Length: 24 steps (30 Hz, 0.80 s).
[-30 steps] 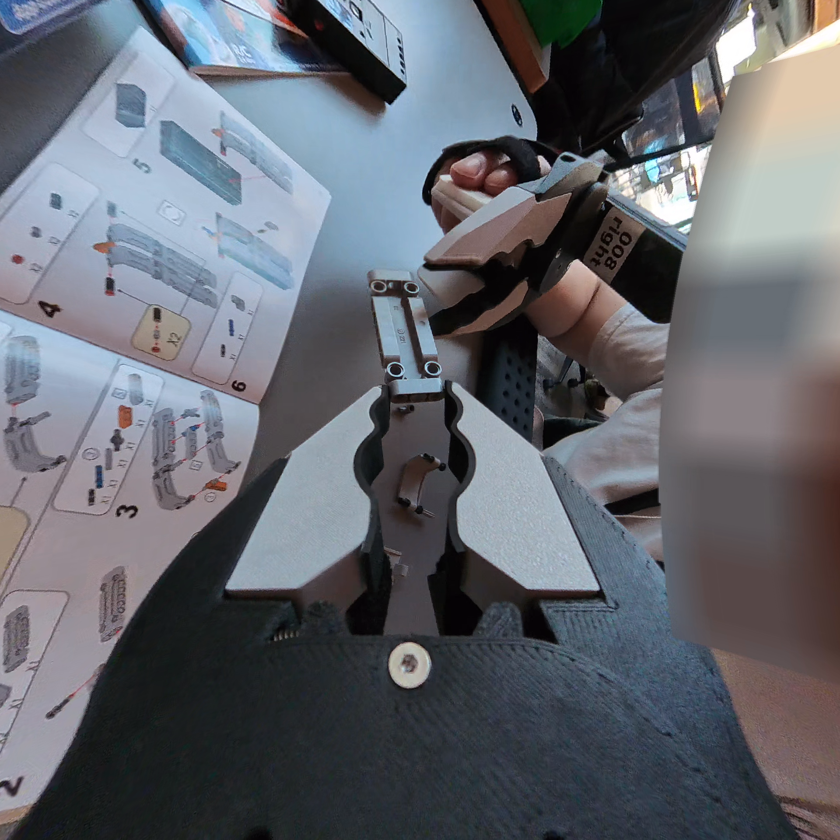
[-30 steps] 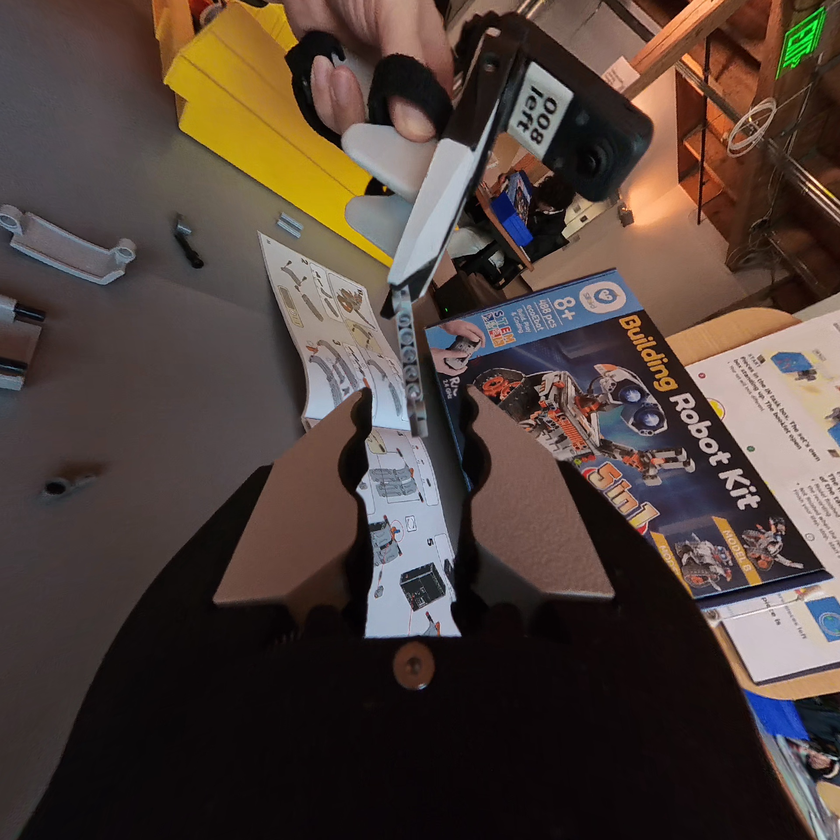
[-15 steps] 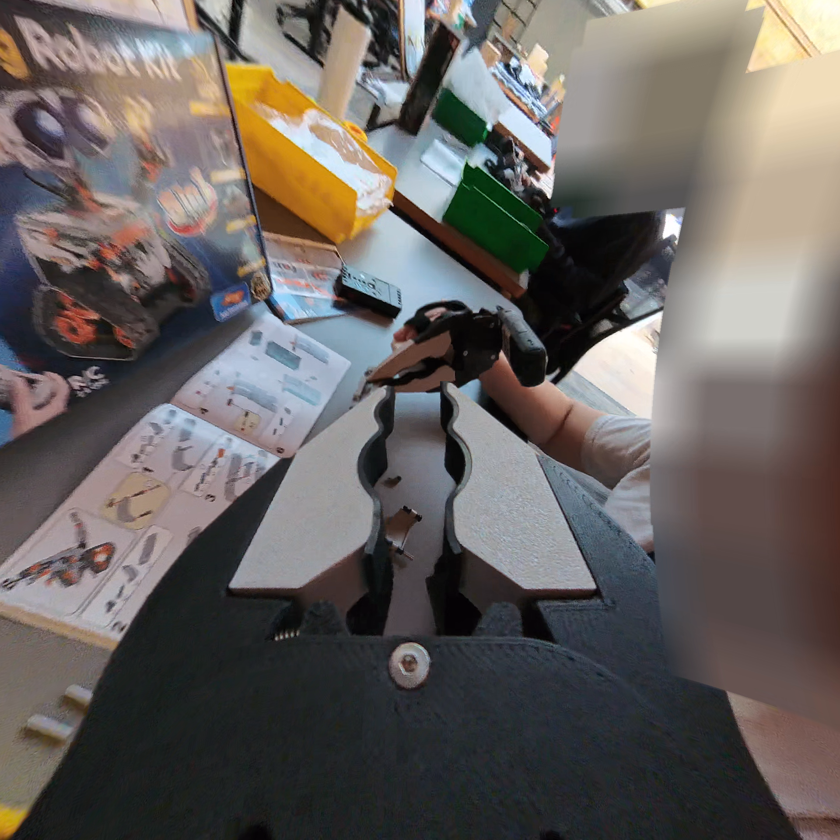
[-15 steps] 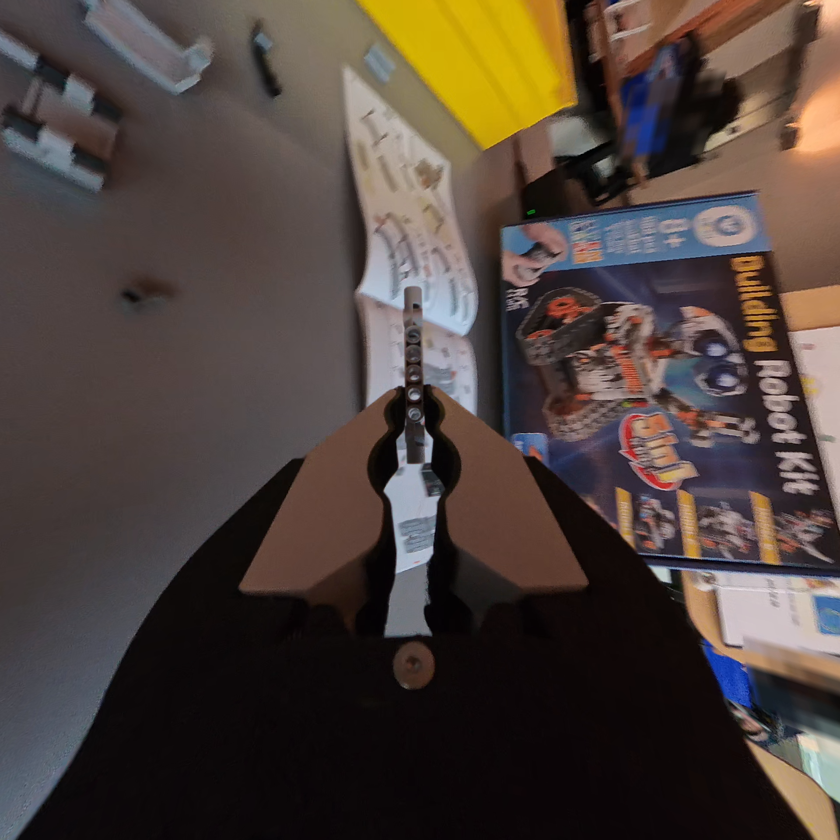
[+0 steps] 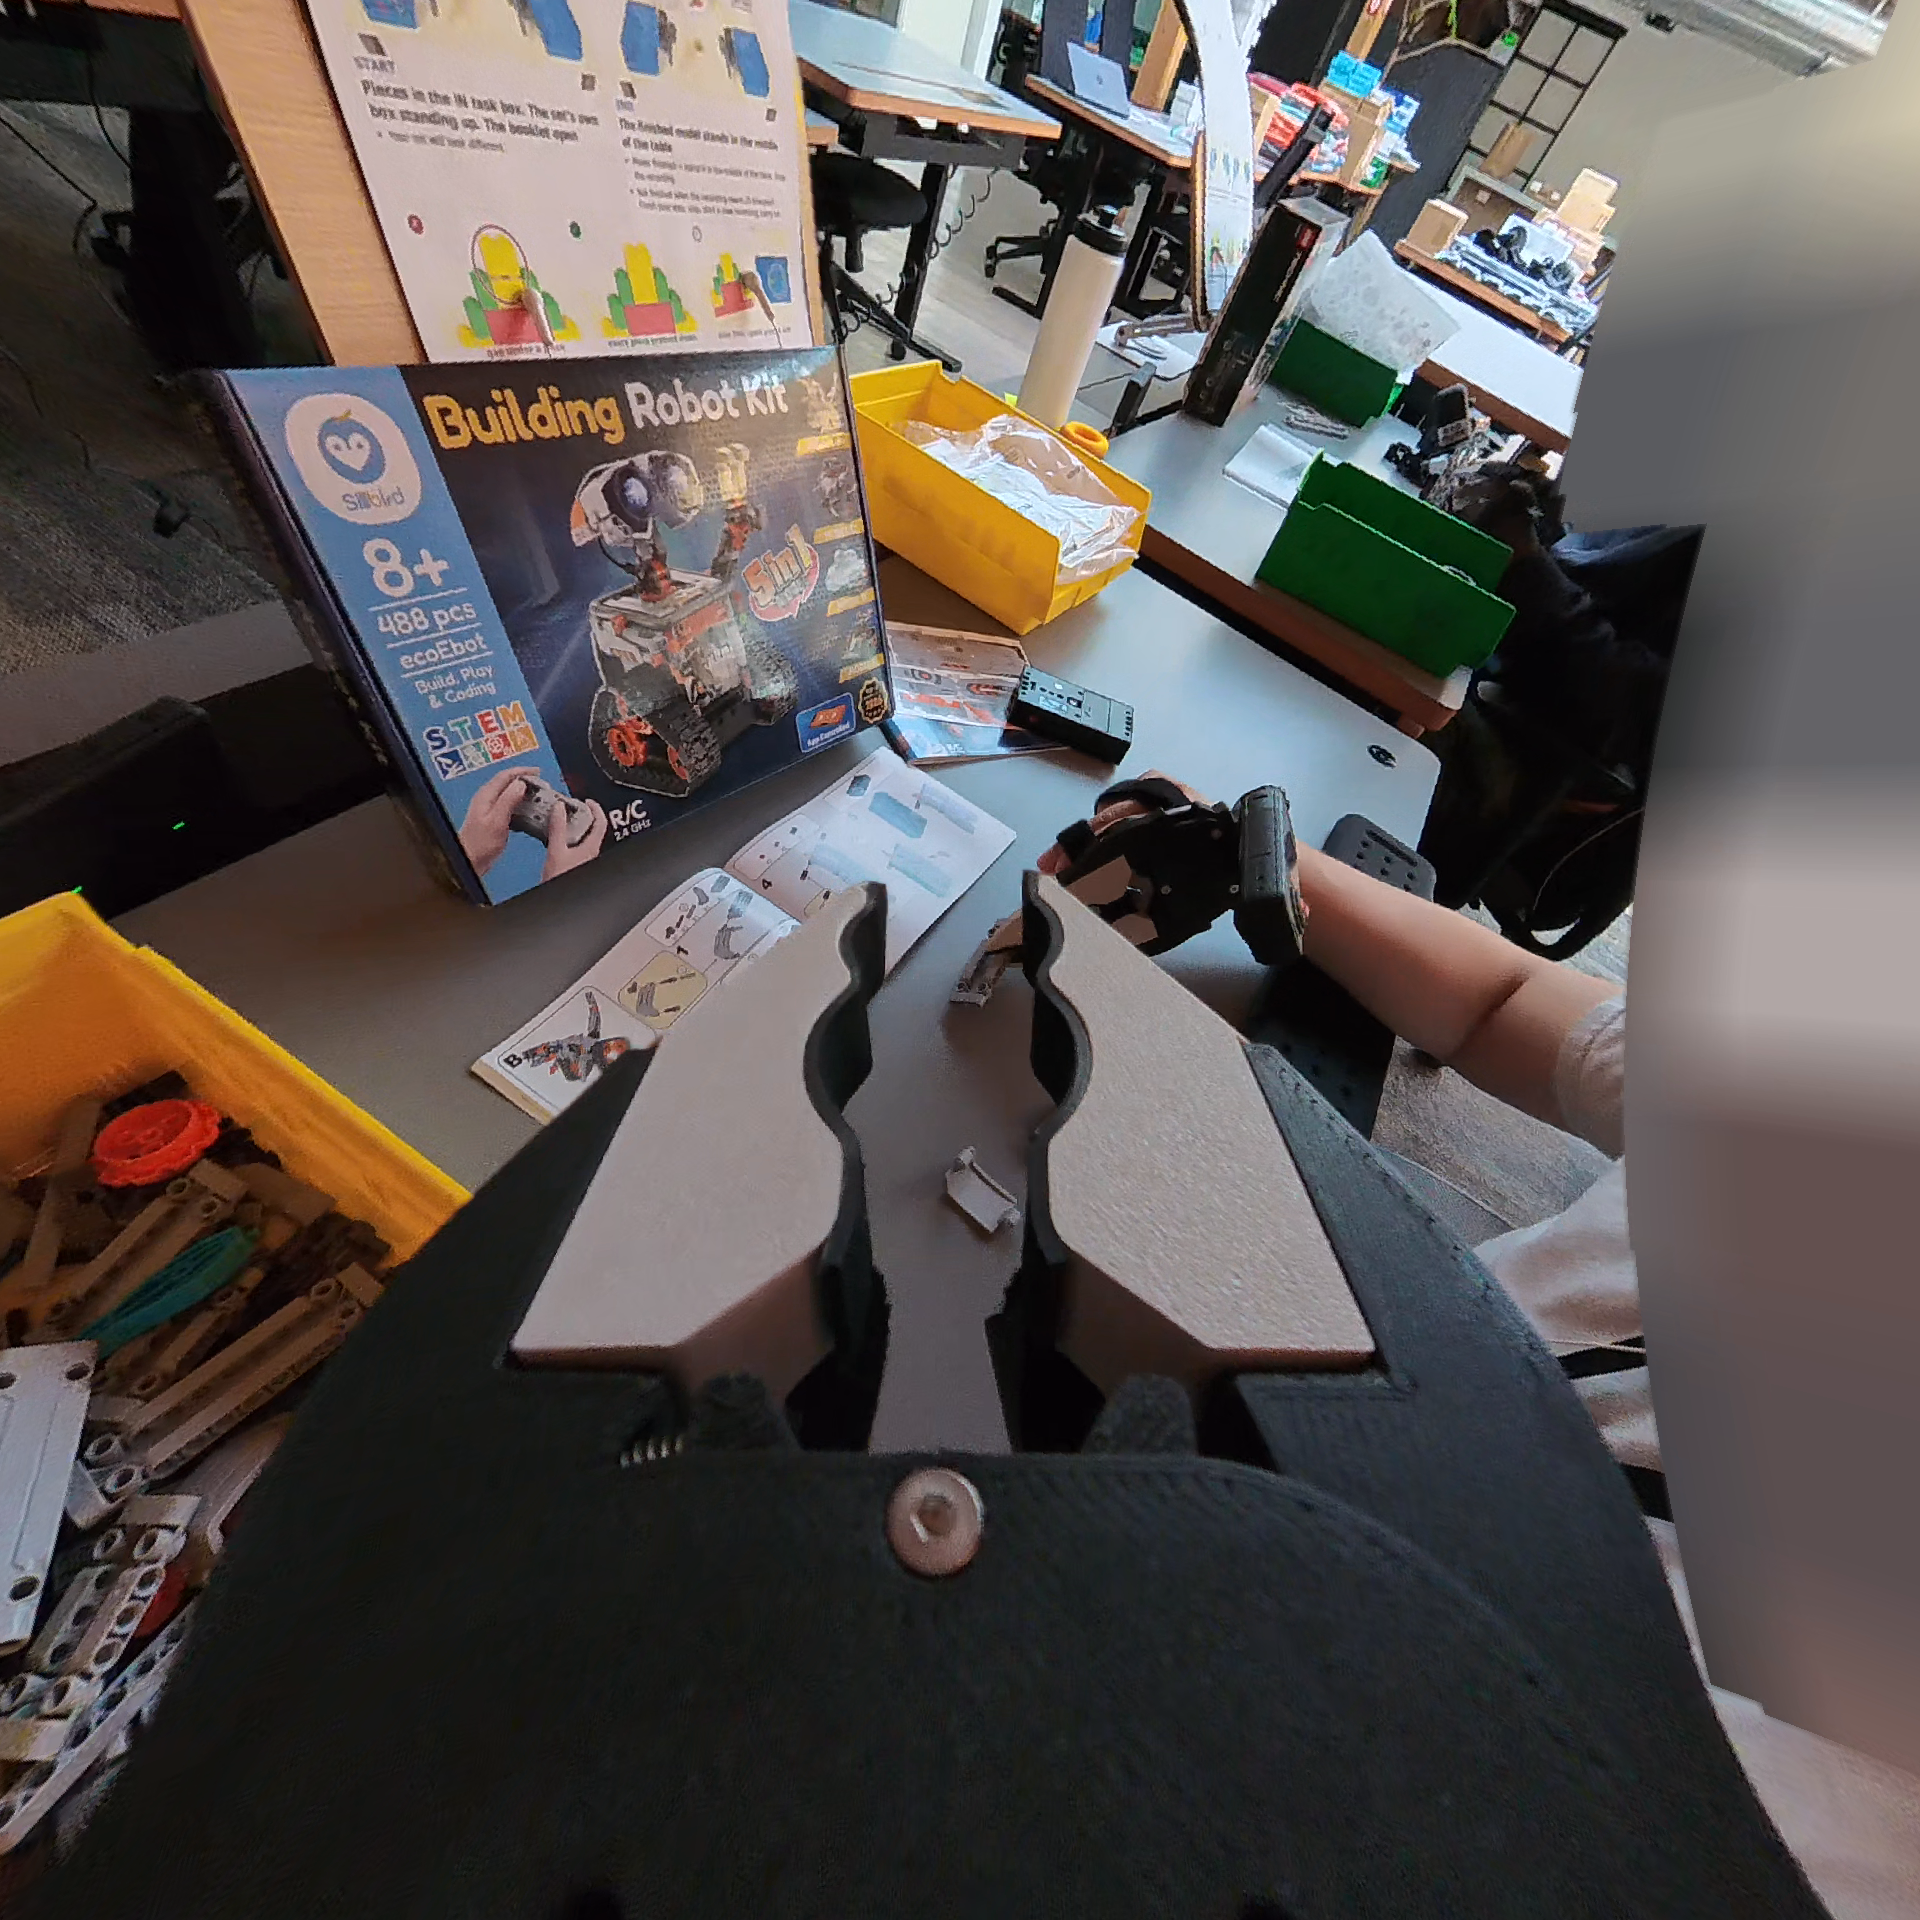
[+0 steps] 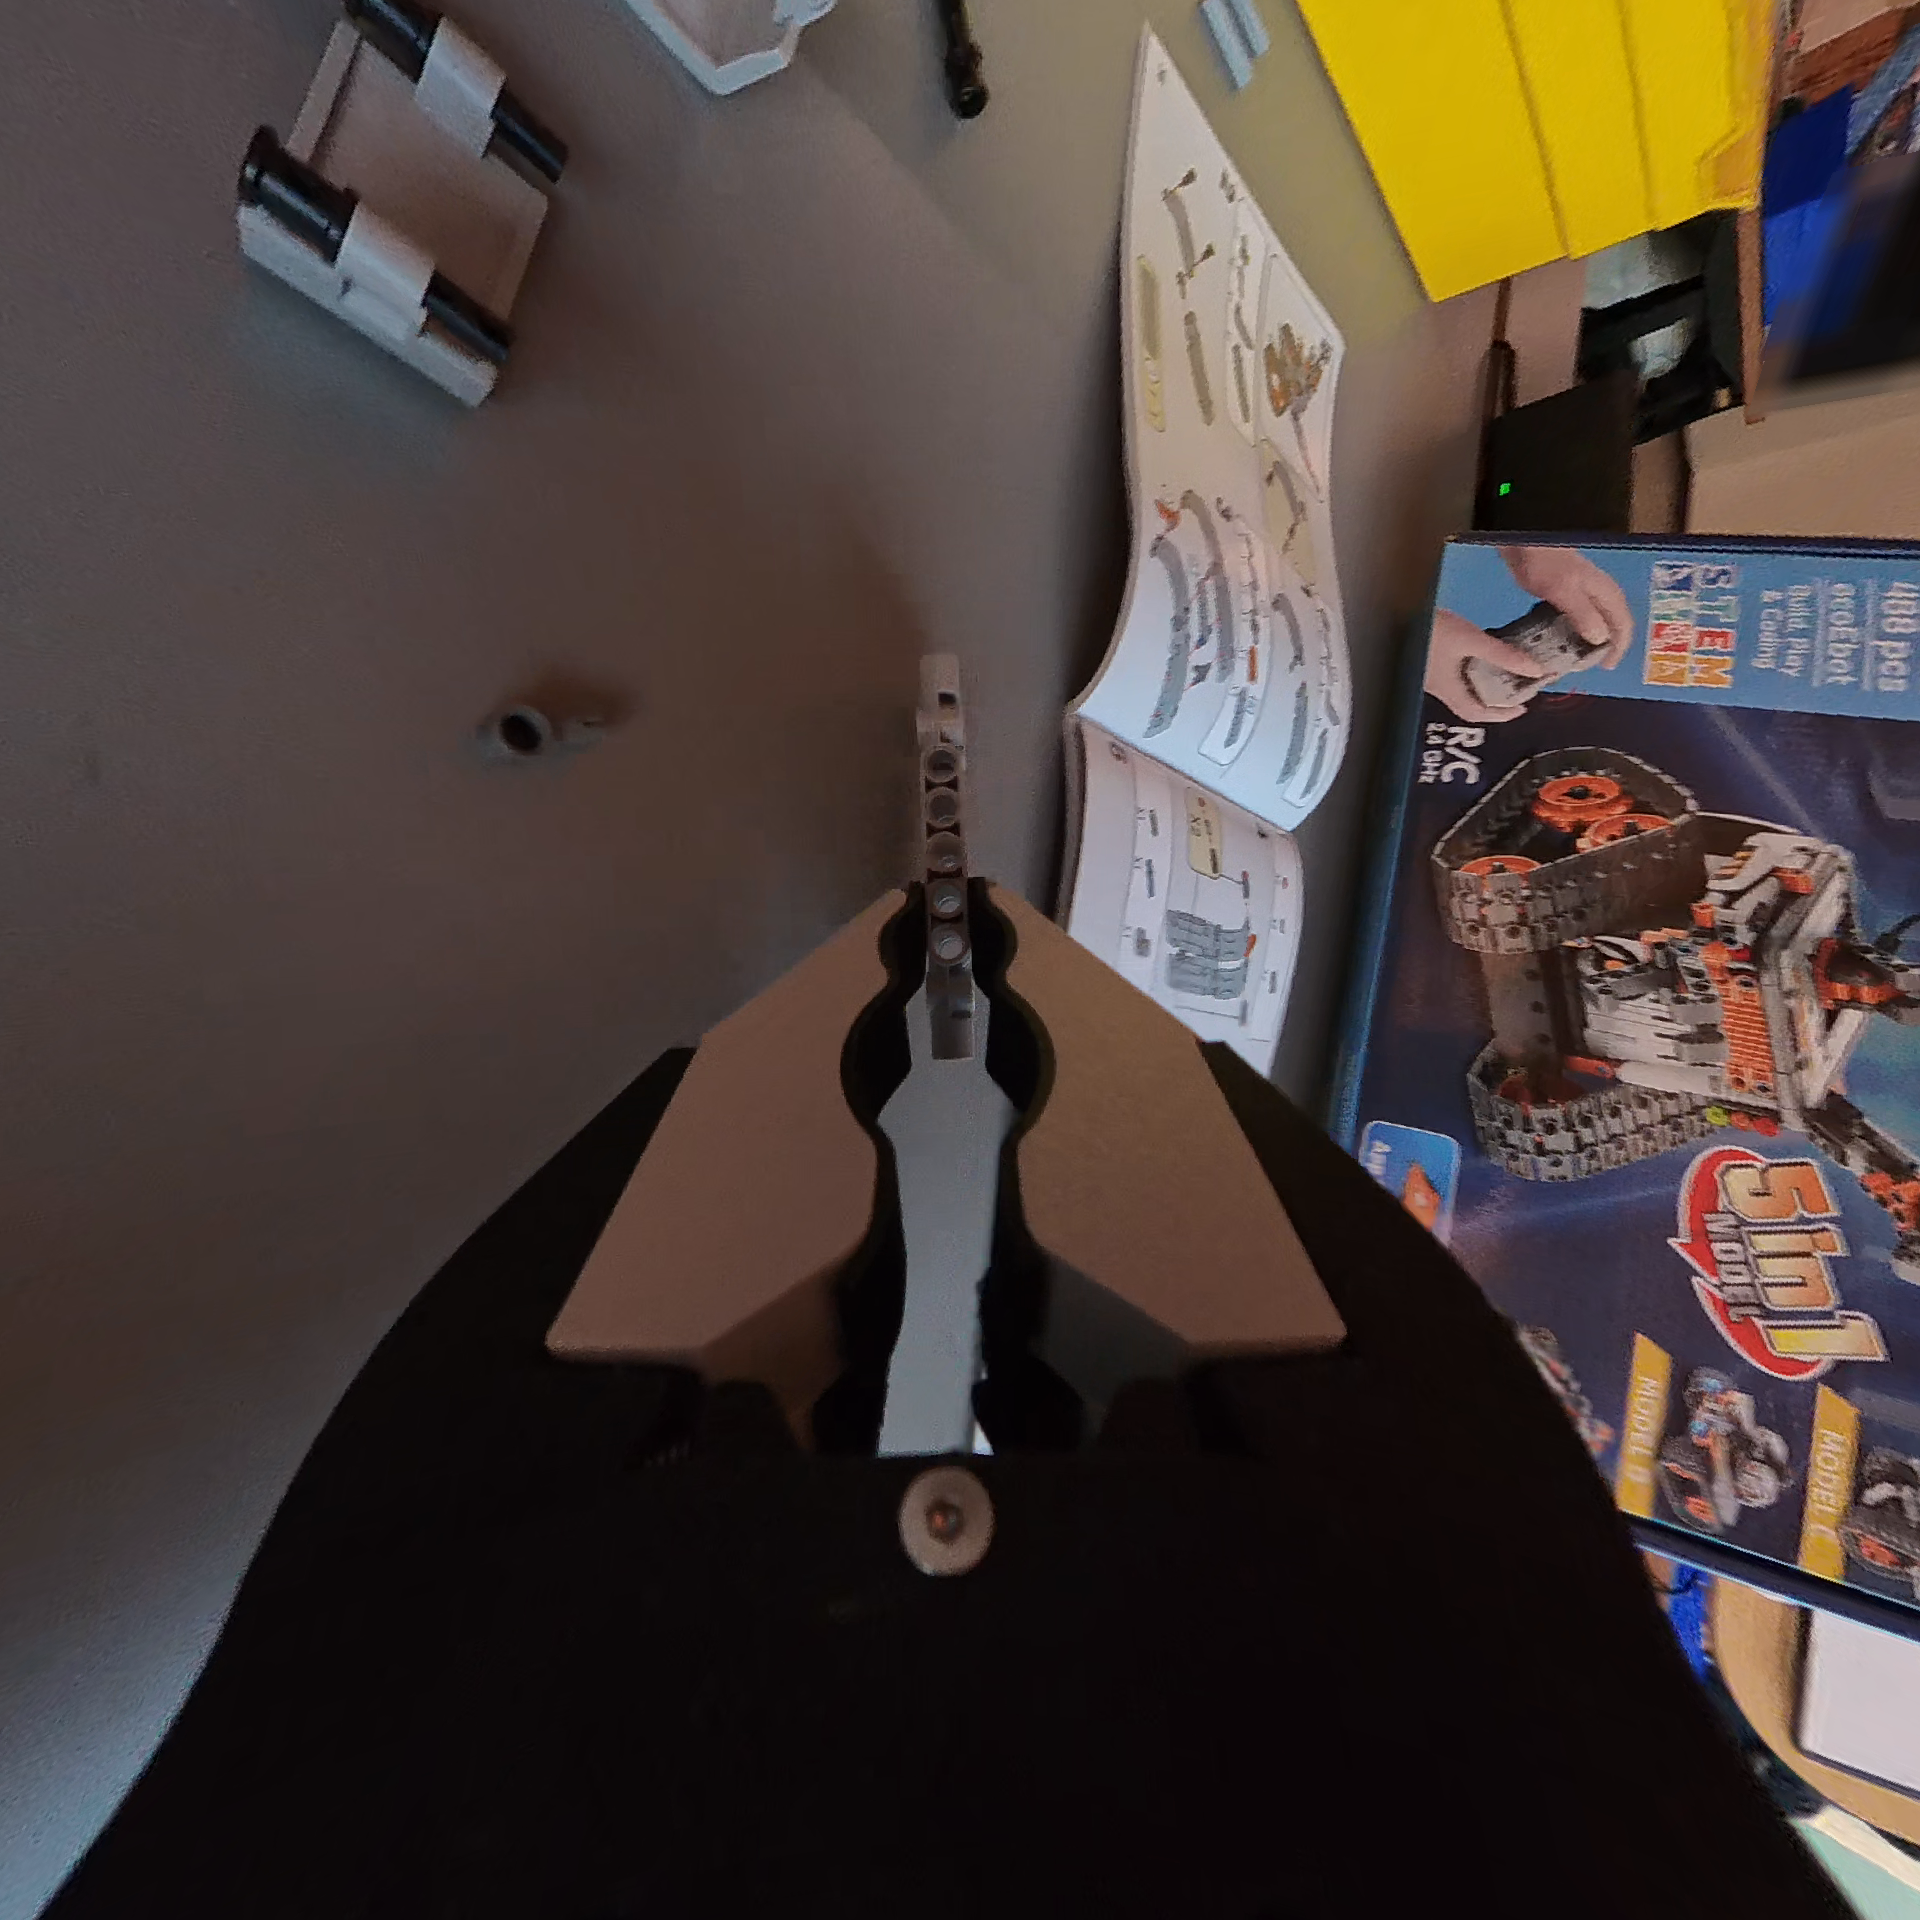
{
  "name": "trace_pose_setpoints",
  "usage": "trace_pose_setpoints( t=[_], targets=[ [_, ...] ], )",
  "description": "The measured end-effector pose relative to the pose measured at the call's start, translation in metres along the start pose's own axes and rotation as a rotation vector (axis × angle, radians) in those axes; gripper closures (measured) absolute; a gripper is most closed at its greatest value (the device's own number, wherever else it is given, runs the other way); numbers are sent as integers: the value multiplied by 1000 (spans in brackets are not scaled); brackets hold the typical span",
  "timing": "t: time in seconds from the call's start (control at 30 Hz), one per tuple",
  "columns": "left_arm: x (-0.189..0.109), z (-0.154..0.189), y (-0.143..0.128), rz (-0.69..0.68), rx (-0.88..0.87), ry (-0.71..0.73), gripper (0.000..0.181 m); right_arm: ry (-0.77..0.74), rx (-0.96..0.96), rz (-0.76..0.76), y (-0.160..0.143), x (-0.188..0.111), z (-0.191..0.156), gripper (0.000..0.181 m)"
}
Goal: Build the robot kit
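Note:
My right gripper is shut on a grey beam with a row of holes. The beam sticks forward out of the fingertips, above the grey table. My left gripper is open and empty, held above the table. A small grey piece lies on the table between its fingers. In the left wrist view the right gripper shows farther off, in a person's hand, with the beam at its tip.
An open instruction booklet lies beside the standing kit box. A grey frame with black pins and a small grey connector lie on the table. A yellow bin of parts is at my left. Another yellow bin and a black module stand farther back. My hands' fingertips stand some 35 cm from each other.
My left gripper let go of the grey beam, opened and drew back and up. My right gripper shut on the beam and carried it out over the table.

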<state>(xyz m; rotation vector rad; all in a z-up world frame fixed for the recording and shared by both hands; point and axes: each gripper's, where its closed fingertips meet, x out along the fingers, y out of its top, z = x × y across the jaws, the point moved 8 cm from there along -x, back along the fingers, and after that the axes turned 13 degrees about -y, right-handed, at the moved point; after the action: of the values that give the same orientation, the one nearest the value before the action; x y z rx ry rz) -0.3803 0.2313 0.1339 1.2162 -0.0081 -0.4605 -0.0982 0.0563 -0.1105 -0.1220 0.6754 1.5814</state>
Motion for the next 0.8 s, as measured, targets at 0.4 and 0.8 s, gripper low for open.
trace_pose_setpoints(
  t=[0.4,0.8],
  targets=[
    [-88,-18,-19,94,-79,257,152,64,515,151,-13,-34,16,162],
    [-104,-1,-8,244,28,237,157,408,910,328,35,-33,17,163]
  ],
)
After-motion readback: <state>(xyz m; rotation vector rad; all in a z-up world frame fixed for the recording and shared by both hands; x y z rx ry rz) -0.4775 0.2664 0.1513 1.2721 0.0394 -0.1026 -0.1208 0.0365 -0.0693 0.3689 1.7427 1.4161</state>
